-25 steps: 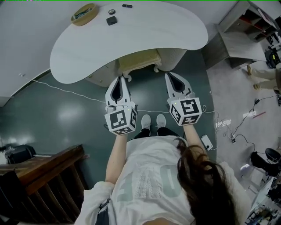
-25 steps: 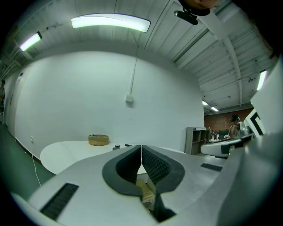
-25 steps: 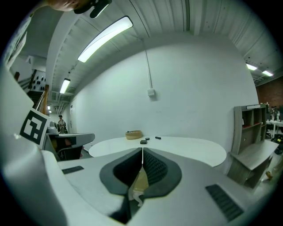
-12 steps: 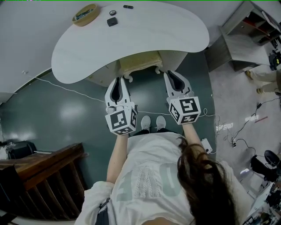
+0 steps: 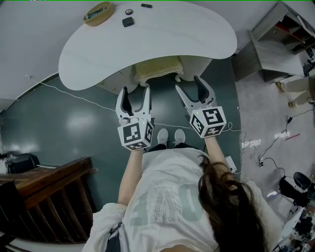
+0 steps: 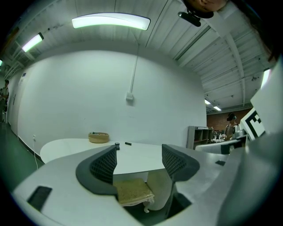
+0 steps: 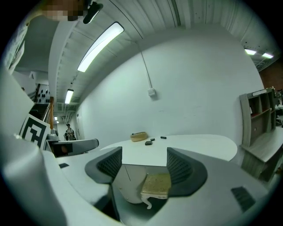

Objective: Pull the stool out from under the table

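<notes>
The stool (image 5: 157,69) has a beige cushioned seat and pale curled legs, and stands mostly tucked under the near edge of the white kidney-shaped table (image 5: 162,39). My left gripper (image 5: 135,93) hovers just short of the stool's left side. Its jaws are opening and nothing is between them. My right gripper (image 5: 190,86) is in front of the stool's right side, also opening and empty. In the left gripper view the stool (image 6: 132,190) shows low between the jaws of the left gripper (image 6: 139,161). In the right gripper view the stool (image 7: 157,184) lies below the right gripper (image 7: 145,164).
A woven basket (image 5: 98,13) and small black items (image 5: 128,21) lie on the far side of the table. A thin cable (image 5: 74,96) crosses the dark green floor. A wooden railing (image 5: 44,192) is at lower left and a grey shelf unit (image 5: 273,49) at right.
Both grippers have gone from shut to open. They stay in front of the stool, and neither has taken hold of anything.
</notes>
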